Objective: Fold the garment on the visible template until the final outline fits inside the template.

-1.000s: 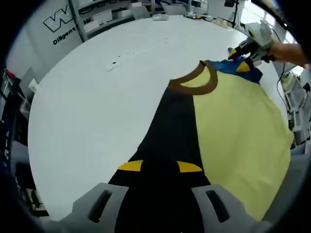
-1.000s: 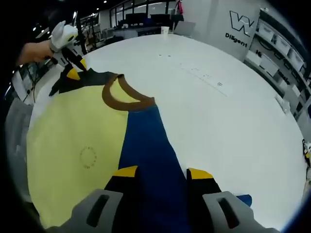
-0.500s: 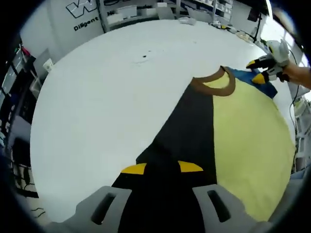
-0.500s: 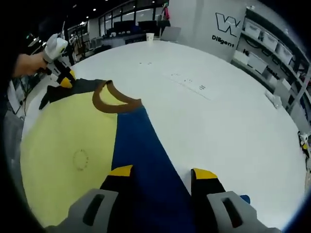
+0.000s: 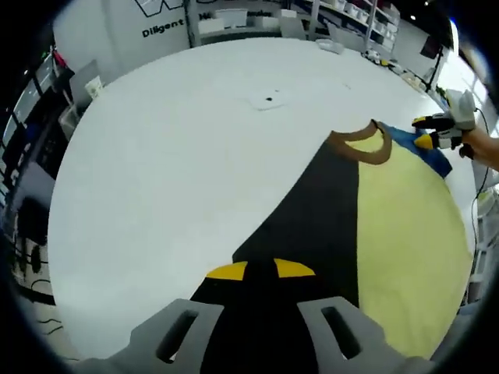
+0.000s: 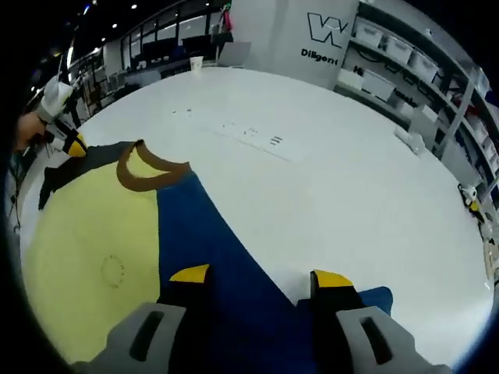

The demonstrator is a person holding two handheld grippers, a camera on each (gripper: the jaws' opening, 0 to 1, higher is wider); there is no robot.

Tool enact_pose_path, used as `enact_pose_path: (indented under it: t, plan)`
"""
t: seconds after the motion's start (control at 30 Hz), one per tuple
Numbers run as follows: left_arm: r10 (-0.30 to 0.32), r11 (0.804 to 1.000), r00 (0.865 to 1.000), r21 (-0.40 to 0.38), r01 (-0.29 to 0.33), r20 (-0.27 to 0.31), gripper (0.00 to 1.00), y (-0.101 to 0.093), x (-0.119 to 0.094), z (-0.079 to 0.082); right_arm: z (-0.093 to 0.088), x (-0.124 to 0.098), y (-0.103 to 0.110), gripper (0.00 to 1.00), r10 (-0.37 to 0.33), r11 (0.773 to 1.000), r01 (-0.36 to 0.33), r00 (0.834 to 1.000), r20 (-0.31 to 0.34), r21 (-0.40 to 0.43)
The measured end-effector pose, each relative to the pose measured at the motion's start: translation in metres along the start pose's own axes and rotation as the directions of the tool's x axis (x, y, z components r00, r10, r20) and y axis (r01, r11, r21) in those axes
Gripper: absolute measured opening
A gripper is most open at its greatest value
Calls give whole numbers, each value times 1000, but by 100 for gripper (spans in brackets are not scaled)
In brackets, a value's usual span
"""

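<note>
The garment lies flat on the white table [image 5: 171, 179]: a yellow body [image 5: 405, 226], a brown collar [image 5: 362, 146], a black sleeve [image 5: 312, 218] and a blue sleeve [image 6: 210, 241]. My left gripper [image 5: 261, 270] is low over the black sleeve's end, its yellow tips nearly together and shut on the black cloth. My right gripper [image 6: 260, 276] stands open over the blue sleeve's end, with blue cloth between its wide-apart fingers. In the left gripper view a hand holds the right gripper [image 5: 435, 132] far off by the blue shoulder. In the right gripper view the left gripper [image 6: 69, 142] is at the black edge.
Small printed marks sit on the table beyond the collar [image 5: 269, 99], [image 6: 249, 132]. A faint round mark [image 6: 113, 269] shows on the yellow body [image 6: 86, 241]. Shelves with bins [image 6: 405, 54] and desks ring the table. The tabletop spreads wide and bare beyond the garment.
My left jaws have drawn together on the black sleeve. The right jaws have spread a little wider. Both cameras have shifted, so the garment now sits differently in each view.
</note>
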State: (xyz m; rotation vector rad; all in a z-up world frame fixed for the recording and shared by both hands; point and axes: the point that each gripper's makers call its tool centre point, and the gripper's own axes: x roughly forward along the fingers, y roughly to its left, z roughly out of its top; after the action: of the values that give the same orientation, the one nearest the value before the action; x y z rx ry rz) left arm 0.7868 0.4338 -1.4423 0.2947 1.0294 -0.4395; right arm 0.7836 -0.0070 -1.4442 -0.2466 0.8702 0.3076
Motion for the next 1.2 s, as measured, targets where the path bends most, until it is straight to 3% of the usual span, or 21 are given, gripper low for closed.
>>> enact_pose_path:
  t: [0.07, 0.13, 0.2, 0.27, 0.33, 0.43, 0.53, 0.73, 0.9, 0.93, 1.0, 1.07, 1.2]
  plan:
    - [23, 1000, 1000, 1, -23, -16, 20, 10, -3, -7, -3, -3, -4, 49, -15, 1000, 15, 1000, -1, 7]
    - [17, 998, 1000, -55, -16, 10, 28, 20, -9, -12, -6, -4, -1, 46, 7, 1000, -7, 1000, 1, 24]
    - [27, 998, 1000, -52, -27, -3, 24, 31, -22, -24, -5, -7, -1, 44, 2, 999, 0, 1000, 27, -49]
    - [35, 998, 999, -44, -35, 21, 23, 39, -36, -32, -10, -12, 5, 42, 19, 998, -18, 1000, 25, -64]
    - [45, 998, 998, -47, -44, 37, 24, 47, -49, -44, -1, -20, 9, 47, 21, 999, -18, 996, 89, -35]
    - [42, 994, 997, -107, -34, 65, 23, 54, -69, -69, -1, -31, 23, 50, 58, 998, -53, 992, 115, -43]
    - [25, 982, 996, -188, -10, 82, 25, 48, -84, -97, -4, -46, 39, 51, 81, 994, -70, 988, 133, -82]
    - [15, 974, 996, -227, 7, 92, 24, 22, -103, -148, -14, -73, 67, 51, 113, 990, -95, 979, 169, -108]
    - [49, 945, 989, -327, -1, 140, 20, 6, -110, -170, -30, -96, 95, 54, 147, 986, -129, 971, 188, -106]
    - [28, 939, 989, -344, 25, 148, 20, -1, -108, -171, -33, -99, 99, 55, 150, 986, -131, 970, 189, -107]
    - [-5, 945, 987, -323, 58, 161, 24, -12, -102, -173, -41, -108, 106, 54, 153, 985, -134, 971, 185, -109]
    - [-7, 946, 987, -318, 57, 158, 26, -14, -98, -173, -49, -116, 113, 55, 157, 985, -140, 971, 180, -105]
    - [-16, 929, 981, -360, 87, 195, 24, -12, -95, -165, -60, -134, 132, 56, 190, 978, -170, 964, 186, -120]
